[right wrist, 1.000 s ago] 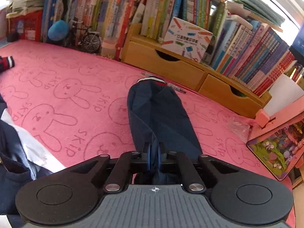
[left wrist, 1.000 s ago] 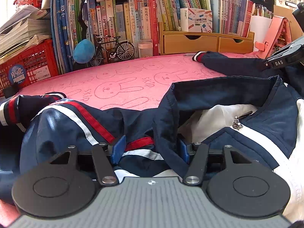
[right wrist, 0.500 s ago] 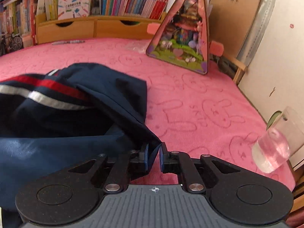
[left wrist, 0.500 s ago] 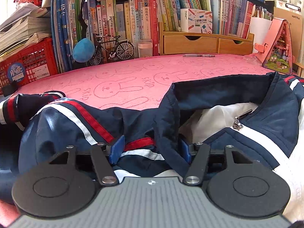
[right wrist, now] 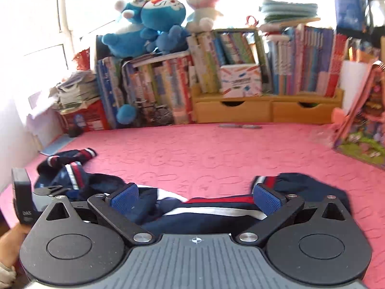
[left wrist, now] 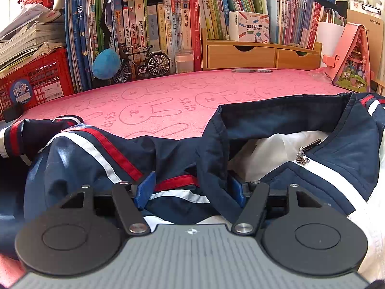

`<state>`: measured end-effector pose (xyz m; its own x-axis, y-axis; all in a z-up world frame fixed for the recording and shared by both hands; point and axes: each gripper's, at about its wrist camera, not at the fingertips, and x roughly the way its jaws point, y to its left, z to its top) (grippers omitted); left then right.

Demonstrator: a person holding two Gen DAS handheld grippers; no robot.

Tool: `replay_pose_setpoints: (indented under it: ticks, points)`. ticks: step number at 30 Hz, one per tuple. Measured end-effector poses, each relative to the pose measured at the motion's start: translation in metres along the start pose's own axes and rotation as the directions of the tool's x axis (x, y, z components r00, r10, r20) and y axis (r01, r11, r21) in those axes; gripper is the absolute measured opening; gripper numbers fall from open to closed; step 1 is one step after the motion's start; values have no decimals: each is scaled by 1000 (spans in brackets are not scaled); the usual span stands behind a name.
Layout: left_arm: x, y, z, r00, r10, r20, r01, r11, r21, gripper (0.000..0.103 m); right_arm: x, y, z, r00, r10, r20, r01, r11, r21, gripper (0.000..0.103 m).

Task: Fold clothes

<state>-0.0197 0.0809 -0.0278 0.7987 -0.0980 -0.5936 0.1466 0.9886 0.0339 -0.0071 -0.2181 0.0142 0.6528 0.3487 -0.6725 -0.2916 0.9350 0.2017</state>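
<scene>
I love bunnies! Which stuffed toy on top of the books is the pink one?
The bunny toy on the right: pink fluffy head, white face. The two plush toys beside it are blue.

Left tool (left wrist: 190,189), right tool (right wrist: 196,196): black linkage arms, blue pads, silver screws, grey ribbed housing

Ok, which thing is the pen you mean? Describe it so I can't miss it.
Start at the wooden drawer unit under the books at the back of the pink bunny mat. Just in front of its drawers, lying flat on the mat, is the pen. It is the only thin, stick-like item there; the toy bicycle stands further left.
</scene>
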Motion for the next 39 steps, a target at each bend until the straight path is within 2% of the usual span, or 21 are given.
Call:
replay_pose_setpoints:
  ticks: [2, 3, 5, 6, 9, 11, 13, 15, 17, 19, 20, 21, 22, 24, 27, 29, 30, 31, 36, 38, 39]
  points:
    - [-4, 1, 0, 1000, -11, 7, 11, 1000, -2, 65, 17, 16, 14, 989, 149, -22, -148, 988, 45, 103]
    - [-6, 1, 0, 1000, -18, 10, 18, 1000, -5, 66, 24, 23, 19, 978, 204, -30, -202, 977, 61, 97]
    - [-14, 4, 2, 999, -46, 16, 47, 999, -25, 66, 30, 30, 18, 972, 229, -48, -226, 972, 62, 53]
    - [-21, 8, 4, 996, -83, 26, 84, 995, -45, 66, 33, 34, 17, 969, 241, -57, -238, 969, 62, 26]
    - [-37, 18, 12, 973, -222, 65, 227, 969, -96, 86, 38, 46, 15, 960, 271, -76, -267, 962, 49, 24]
    - [-39, 20, 20, 957, -278, 80, 285, 953, -103, 92, 19, 55, 12, 961, 272, -45, -274, 961, -26, 23]
    - [-32, 17, 32, 969, -239, 69, 243, 967, -72, 100, -3, 65, 8, 952, 306, -21, -307, 948, -83, 23]
    - [-16, 6, 41, 992, -122, 37, 122, 992, -10, 98, -18, 72, 4, 951, 310, -10, -308, 943, -128, 23]
    - [-1, -4, 48, 1000, -18, 13, 17, 999, 51, 87, -24, 78, -4, 962, 272, -5, -268, 946, -181, 23]
    - [9, -7, 47, 999, -29, -13, 30, 998, 59, 45, -29, 84, -12, 972, 234, 2, -227, 946, -232, 23]
    - [12, -7, 46, 998, -54, -29, 55, 998, 39, 40, -30, 86, -15, 979, 206, 9, -197, 947, -255, 26]
    - [13, -6, 46, 996, -76, -37, 77, 997, 15, 30, -27, 87, -18, 986, 163, 23, -151, 952, -267, 39]
    - [11, -5, 44, 995, -93, -39, 93, 996, -3, 25, -24, 85, -19, 991, 131, 33, -118, 956, -270, 62]
    - [2, -1, 41, 995, -92, -23, 92, 996, -14, 25, -16, 80, -20, 995, 90, 51, -74, 964, -254, 82]
    - [-20, 7, 35, 996, -88, 18, 89, 995, -54, 20, 2, 75, -10, 993, 109, 49, -97, 976, -196, 85]
    - [-35, 12, 33, 996, -81, 47, 85, 993, -81, 20, 14, 75, -4, 995, 89, 50, -80, 982, -169, 76]
    - [-42, 16, 34, 995, -70, 64, 76, 993, -95, 20, 17, 74, -2, 996, 68, 63, -58, 986, -159, 27]
    - [-49, 20, 34, 995, -56, 79, 64, 992, -107, 21, 21, 73, -1, 996, 47, 76, -36, 988, -149, 10]
    - [-67, 31, 37, 992, -87, 88, 99, 986, -137, 23, -11, 82, 1, 967, 47, 251, 3, 980, -197, 10]
    - [-71, 22, 41, 989, -93, 114, 105, 989, -104, 38, -26, 92, -2, 951, 47, 305, 34, 966, -255, 10]
    - [-72, 16, 44, 986, -103, 131, 114, 990, -83, 56, -32, 95, -5, 947, 53, 315, 39, 960, -279, 10]
